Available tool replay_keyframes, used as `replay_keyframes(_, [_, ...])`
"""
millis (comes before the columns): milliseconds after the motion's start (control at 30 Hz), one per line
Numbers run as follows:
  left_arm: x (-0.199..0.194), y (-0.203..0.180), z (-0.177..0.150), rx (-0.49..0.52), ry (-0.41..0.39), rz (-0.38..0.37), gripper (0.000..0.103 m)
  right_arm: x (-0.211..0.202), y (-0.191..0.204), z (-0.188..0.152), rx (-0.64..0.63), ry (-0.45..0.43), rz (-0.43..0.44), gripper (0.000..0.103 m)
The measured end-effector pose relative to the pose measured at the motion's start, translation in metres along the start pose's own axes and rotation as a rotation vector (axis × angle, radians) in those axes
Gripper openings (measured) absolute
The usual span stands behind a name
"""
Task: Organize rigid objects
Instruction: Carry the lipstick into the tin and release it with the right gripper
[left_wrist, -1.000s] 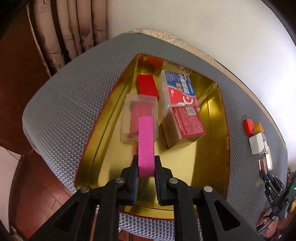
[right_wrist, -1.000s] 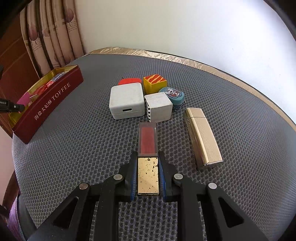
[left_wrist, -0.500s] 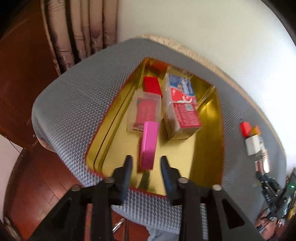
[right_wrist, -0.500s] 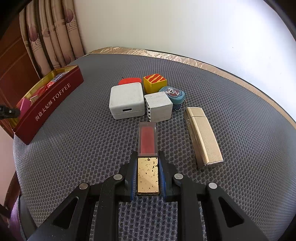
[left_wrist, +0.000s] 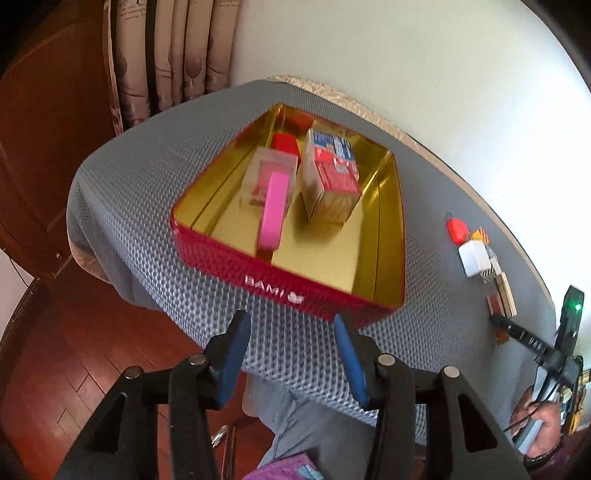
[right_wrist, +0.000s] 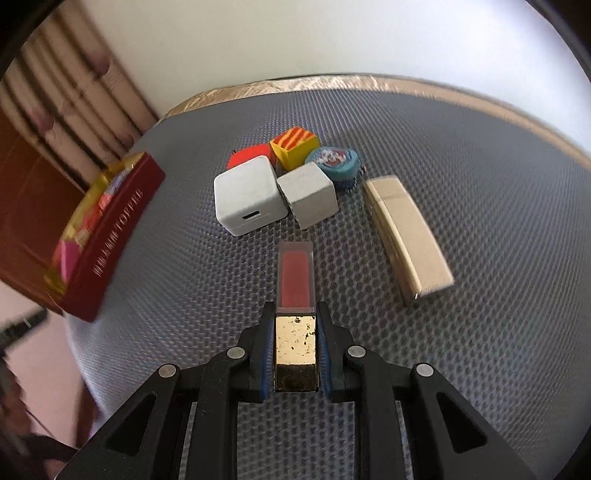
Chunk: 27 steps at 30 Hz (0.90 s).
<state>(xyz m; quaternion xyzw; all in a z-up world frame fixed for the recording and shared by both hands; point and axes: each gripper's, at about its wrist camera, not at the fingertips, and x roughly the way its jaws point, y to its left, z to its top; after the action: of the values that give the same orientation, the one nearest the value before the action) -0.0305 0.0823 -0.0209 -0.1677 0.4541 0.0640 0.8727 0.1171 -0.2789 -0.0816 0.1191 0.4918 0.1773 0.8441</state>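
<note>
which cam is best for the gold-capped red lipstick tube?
Right wrist: the gold-capped red lipstick tube sits centre frame, sharp, clamped by its cap between the right gripper jaws. Left wrist shows only a small blurred red-brown sliver at the far right edge, likely that tube.

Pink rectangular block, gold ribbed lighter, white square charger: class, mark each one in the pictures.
Pink rectangular block (left_wrist: 272, 210), left wrist view, its long top face.
Gold ribbed lighter (right_wrist: 408, 236), right wrist view, mid-body.
White square charger (right_wrist: 246, 192), right wrist view, top face.
</note>
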Motion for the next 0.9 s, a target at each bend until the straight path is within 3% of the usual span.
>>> replay_keyframes(167, [0.004, 0.002, -0.006, 0.002, 0.019, -0.027, 0.048, -0.010, 0.004, -0.002, 0.111, 0.030, 0.104, 0.020])
replay_keyframes(300, [0.002, -0.001, -0.009, 0.018, 0.023, -0.044, 0.048, -0.017, 0.028, 0.012, 0.147, 0.039, 0.189, 0.020])
replay_keyframes(533, [-0.005, -0.005, -0.011, 0.045, -0.007, -0.038, 0.048, -0.010, 0.124, 0.075, 0.064, 0.052, 0.282, 0.020])
replay_keyframes(733, [-0.001, 0.004, -0.008, 0.018, 0.004, -0.039, 0.048, 0.038, 0.189, 0.120, 0.043, 0.094, 0.282, 0.020])
replay_keyframes(900, [0.005, 0.011, -0.007, -0.009, 0.023, -0.040, 0.048, 0.079, 0.208, 0.134, 0.071, 0.131, 0.267, 0.020])
